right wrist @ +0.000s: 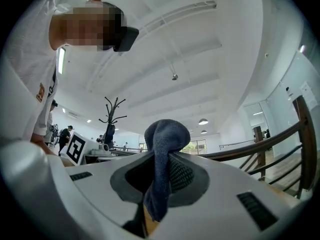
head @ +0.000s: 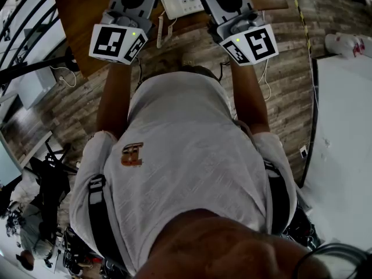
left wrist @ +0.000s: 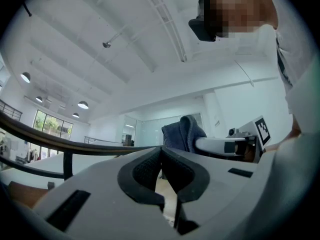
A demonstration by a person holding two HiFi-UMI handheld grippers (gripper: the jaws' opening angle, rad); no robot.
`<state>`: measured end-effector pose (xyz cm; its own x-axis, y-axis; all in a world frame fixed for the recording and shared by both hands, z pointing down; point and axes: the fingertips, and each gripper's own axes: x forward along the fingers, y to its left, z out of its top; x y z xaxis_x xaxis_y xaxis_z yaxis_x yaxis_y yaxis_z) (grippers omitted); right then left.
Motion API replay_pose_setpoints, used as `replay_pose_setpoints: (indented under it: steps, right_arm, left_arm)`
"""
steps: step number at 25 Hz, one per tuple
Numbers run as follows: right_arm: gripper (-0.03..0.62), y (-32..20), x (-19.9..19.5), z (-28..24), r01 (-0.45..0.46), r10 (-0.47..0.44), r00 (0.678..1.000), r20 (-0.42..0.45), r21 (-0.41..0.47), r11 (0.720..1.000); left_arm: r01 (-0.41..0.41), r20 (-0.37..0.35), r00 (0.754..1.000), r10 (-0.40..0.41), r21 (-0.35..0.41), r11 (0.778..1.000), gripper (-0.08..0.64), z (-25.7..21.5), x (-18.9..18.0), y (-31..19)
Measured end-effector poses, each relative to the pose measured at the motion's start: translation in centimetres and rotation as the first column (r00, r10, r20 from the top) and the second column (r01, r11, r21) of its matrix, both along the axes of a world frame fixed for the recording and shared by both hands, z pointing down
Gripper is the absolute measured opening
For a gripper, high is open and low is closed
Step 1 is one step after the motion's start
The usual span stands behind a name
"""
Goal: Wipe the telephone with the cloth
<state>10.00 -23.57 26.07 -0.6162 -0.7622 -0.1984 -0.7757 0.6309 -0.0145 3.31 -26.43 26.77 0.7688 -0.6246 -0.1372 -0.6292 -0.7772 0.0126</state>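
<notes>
A white telephone (head: pixel 181 2) with a coiled cord (head: pixel 161 31) stands on the wooden table (head: pixel 87 16), between my two grippers at the top of the head view. Both gripper cameras look up toward the ceiling. My left gripper (left wrist: pixel 161 173) is shut, its pads meeting with nothing between them. My right gripper (right wrist: pixel 161 170) is shut on a blue-grey cloth (right wrist: pixel 164 144), which bulges above the jaws and hangs down between them. The same cloth (left wrist: pixel 183 133) shows in the left gripper view, off to the right. The jaw tips are out of sight in the head view.
The person's white-shirted torso fills the middle of the head view. A white surface (head: pixel 343 132) lies to the right over the wood-plank floor. Cables trail by the table's edge. A dark railing (right wrist: pixel 280 134) and a coat stand (right wrist: pixel 114 115) stand in the background.
</notes>
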Motion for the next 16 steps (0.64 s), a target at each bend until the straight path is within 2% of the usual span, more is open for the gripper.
replay_pose_setpoints:
  steps: [16]
  right_arm:
    - [0.071, -0.55, 0.33, 0.30, -0.005, 0.005, 1.000, 0.010, -0.012, 1.000]
  left_arm:
    - [0.005, 0.000, 1.000, -0.005, 0.000, 1.000, 0.018, 0.07, -0.08, -0.32]
